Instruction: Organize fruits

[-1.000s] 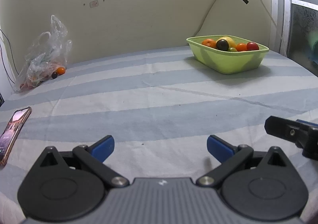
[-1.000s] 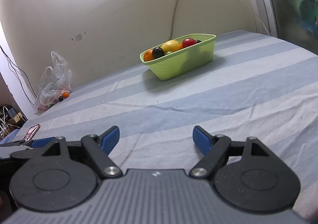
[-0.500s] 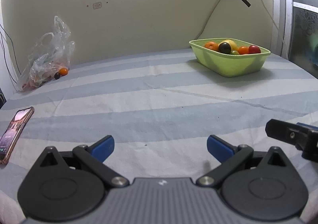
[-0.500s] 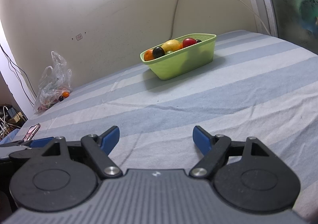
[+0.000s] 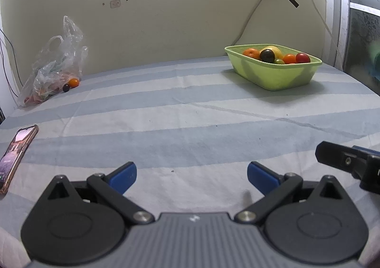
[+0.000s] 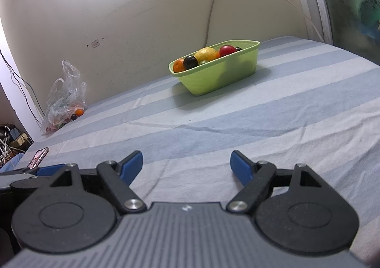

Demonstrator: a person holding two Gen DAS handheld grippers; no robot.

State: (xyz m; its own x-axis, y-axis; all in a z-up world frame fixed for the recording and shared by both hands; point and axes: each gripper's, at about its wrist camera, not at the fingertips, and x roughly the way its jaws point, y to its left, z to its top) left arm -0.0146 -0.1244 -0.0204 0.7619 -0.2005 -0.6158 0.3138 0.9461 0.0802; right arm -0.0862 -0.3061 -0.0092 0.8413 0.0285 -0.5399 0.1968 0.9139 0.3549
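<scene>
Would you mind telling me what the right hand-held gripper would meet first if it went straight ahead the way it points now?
Probably the green basket of fruit: the open right hand-held gripper points over bare striped cloth towards it, though depth is hard to judge.

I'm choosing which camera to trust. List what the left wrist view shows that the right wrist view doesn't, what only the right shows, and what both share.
Only the left wrist view: the phone seen nearly whole, and part of the right hand-held gripper's body at the right edge.

Only the right wrist view: a cluttered heap of cables and plugs beyond the cloth's left edge, and a blue fingertip of the left hand-held gripper.

Both: the green basket of fruit, the plastic bag with two loose fruits beside it, the striped cloth, and open, empty fingers up front.
</scene>
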